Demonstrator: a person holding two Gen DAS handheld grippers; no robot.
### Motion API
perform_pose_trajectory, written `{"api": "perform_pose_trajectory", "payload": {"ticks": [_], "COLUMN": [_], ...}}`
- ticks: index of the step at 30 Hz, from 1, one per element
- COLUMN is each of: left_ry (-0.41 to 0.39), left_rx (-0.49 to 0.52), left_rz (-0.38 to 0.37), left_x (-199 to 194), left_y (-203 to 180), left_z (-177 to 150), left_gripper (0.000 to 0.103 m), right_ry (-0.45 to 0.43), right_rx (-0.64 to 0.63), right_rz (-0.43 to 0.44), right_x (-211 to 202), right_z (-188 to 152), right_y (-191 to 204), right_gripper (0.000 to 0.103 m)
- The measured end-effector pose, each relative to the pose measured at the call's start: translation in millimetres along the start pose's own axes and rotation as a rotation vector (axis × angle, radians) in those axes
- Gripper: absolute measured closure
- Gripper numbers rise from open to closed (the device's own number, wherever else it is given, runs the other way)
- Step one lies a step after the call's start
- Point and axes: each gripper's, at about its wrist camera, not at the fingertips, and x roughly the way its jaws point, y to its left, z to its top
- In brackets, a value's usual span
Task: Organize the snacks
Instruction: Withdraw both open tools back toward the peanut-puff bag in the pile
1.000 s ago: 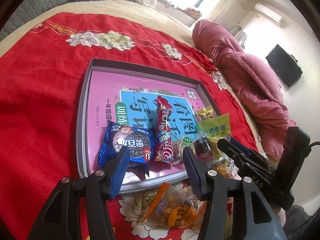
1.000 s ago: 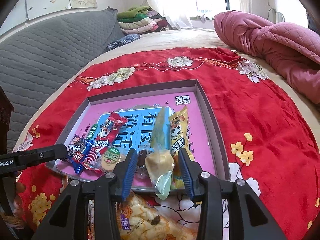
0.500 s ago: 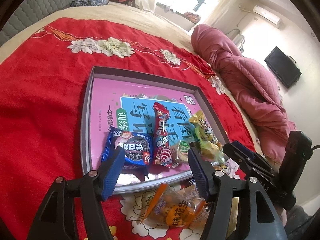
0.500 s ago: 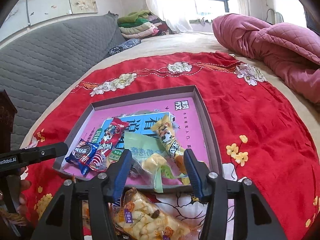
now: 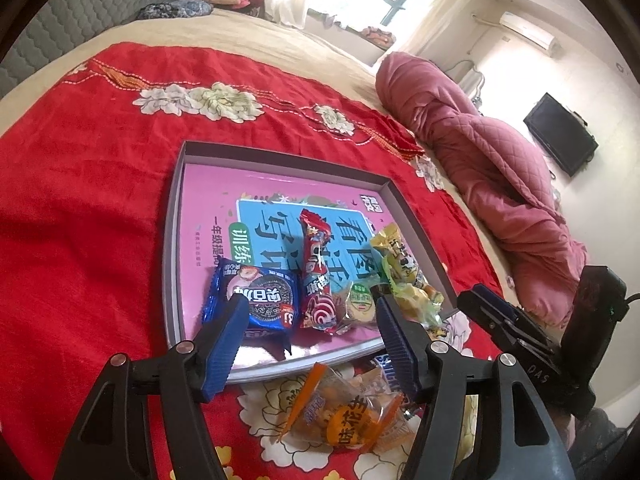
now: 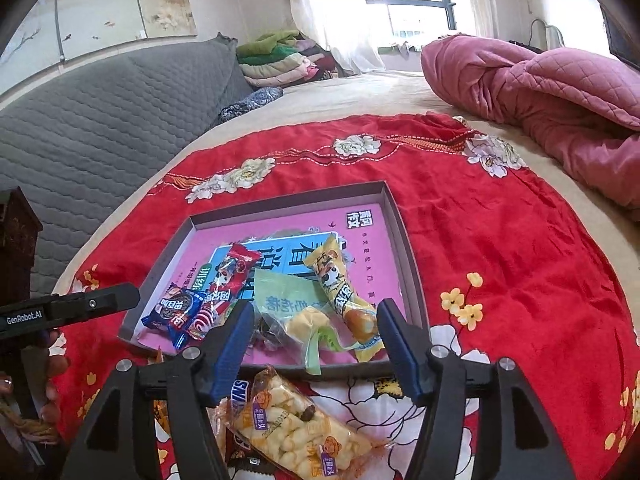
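Green packet (image 6: 288, 308) got dropped, it's now lying in the tray (image 6: 404, 240) next to the yellow snack (image 6: 340, 292). Right gripper (image 6: 316, 344) has backed off, fingers apart, empty. Left gripper (image 5: 308, 340) is spread open too, just short of the tray.

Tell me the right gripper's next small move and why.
Probably lower the right gripper onto the puffed-rice snack pack just below it. Its jaws are open and empty, that pack lies on the red cloth outside the tray, and the green pack already lies inside.
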Motion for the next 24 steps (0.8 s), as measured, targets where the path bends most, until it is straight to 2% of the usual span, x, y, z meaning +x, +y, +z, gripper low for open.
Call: {"api": "perform_pose_trajectory", "payload": {"ticks": [2, 4, 14, 24], "left_ry": [-0.005, -0.007, -0.013, -0.012], "left_rx": [0.003, 0.005, 0.009, 0.011], "left_rz": [0.002, 0.004, 0.007, 0.011], "left_x": [-1, -2, -8, -11], "left_y": [0, 0, 3, 5], "left_z": [0, 0, -1, -5], "left_gripper": [0.035, 0.035, 0.035, 0.035], "right_ry": [-0.009, -0.02, -0.042, -0.06], "right_rx": [-0.001, -0.004, -0.001, -0.015], "right_rz": [0.013, 0.014, 0.005, 0.036], "right_x": [-4, -8, -22, -32], "right_z": [1, 1, 4, 4], "right_y": [0, -1, -7, -5], "right_gripper": [0.038, 0.033, 0.031, 0.026]}}
